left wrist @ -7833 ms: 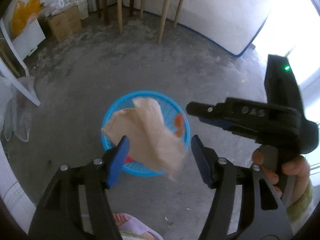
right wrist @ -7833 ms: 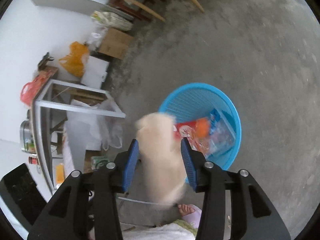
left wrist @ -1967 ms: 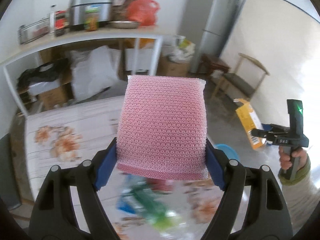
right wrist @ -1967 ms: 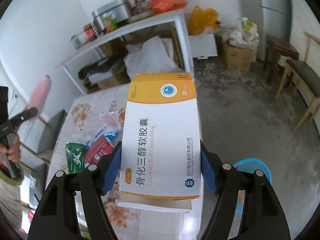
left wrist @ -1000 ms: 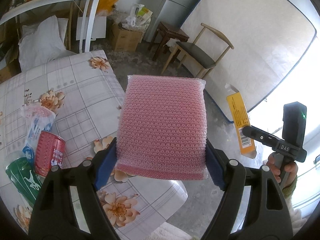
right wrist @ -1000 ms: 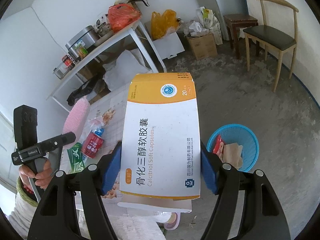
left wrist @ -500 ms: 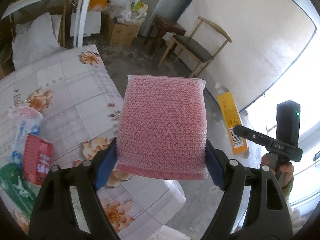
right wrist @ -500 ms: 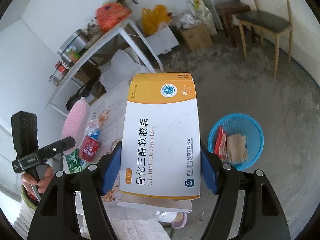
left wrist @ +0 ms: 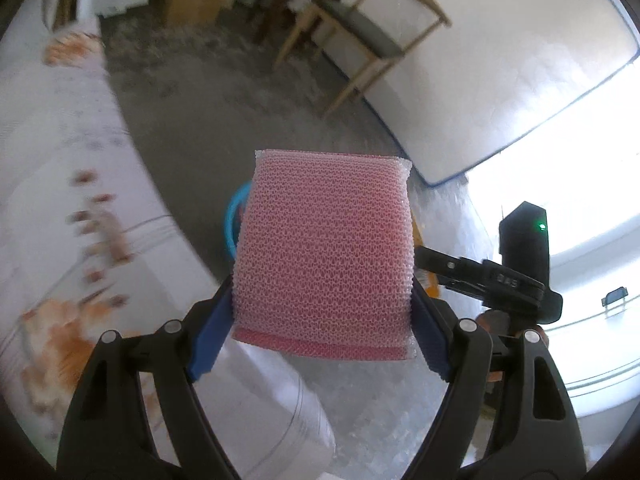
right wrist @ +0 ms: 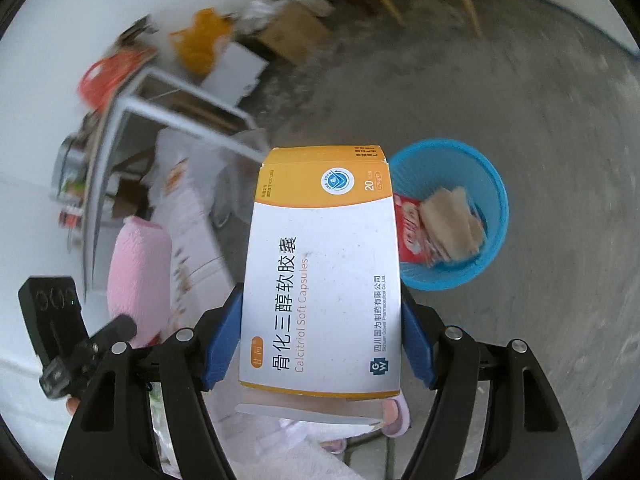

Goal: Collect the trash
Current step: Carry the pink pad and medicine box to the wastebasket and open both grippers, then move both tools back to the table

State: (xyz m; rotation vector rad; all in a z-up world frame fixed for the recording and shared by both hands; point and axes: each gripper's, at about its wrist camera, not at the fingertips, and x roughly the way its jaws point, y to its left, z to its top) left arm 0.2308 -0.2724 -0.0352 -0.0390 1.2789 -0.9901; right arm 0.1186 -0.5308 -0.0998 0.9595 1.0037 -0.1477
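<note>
The left gripper (left wrist: 322, 332) has its blue pads (left wrist: 210, 334) pressed against both side edges of a pink mesh scouring sponge (left wrist: 326, 256), so its jaws stand wide yet clamped on the sponge, which fills the middle of the left wrist view and stands upright between the fingers. The right gripper (right wrist: 320, 340) is likewise spread wide and closed on a white and orange medicine box (right wrist: 324, 268) labelled Calcitriol Soft Capsules; the box sits face-on between the blue pads, its lower flap hanging loose.

Just below the box, a foot in a pink slipper (right wrist: 396, 416) shows on the floor. To the left in the right wrist view, the other gripper and its sponge appear in front of a table with a white floral tablecloth (left wrist: 60, 184).

Beyond the box and to its right, a blue plastic basket (right wrist: 490, 184) stands on the grey concrete floor (right wrist: 500, 92). Inside it lie a red wrapper (right wrist: 412, 232) and a crumpled beige paper (right wrist: 448, 220). In the left wrist view only the basket's rim peeks out from behind the sponge.

Farther back, blurred, stand a wooden chair (left wrist: 372, 28), a cardboard box (right wrist: 292, 34), an orange bag (right wrist: 200, 40) and a white mattress (left wrist: 500, 52) leaning against the wall.
</note>
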